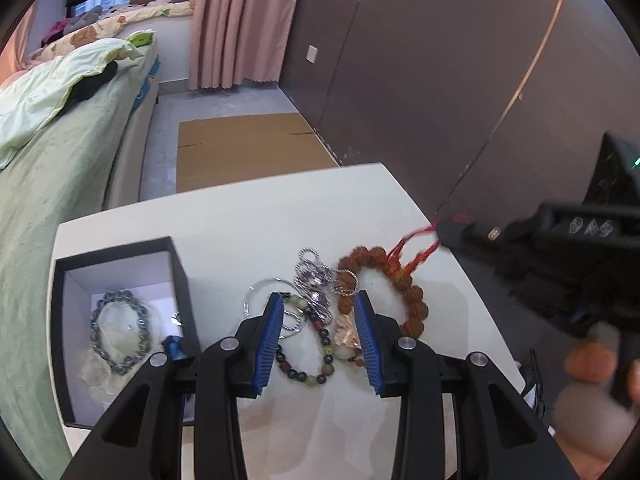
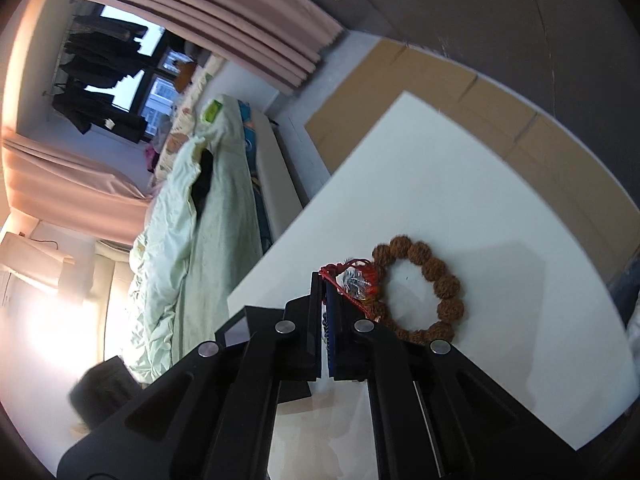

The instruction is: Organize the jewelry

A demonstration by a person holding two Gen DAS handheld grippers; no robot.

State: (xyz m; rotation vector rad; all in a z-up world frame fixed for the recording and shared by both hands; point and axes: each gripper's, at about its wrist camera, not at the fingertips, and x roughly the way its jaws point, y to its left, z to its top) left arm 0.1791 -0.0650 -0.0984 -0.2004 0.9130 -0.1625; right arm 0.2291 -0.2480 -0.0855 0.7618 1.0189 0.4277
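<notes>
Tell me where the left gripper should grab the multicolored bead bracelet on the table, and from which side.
Grip the bare lower arc of the multicolored bead bracelet, coming straight down from above with one pad inside the loop and one outside. It lies flat on the table, so only a top approach fits. Its upper part is tangled with the silver chain, so avoid that. The left gripper stands open over it.

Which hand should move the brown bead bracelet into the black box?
Right: its claw is shut on the red cord of the brown bead bracelet; the left claw hangs open.
</notes>
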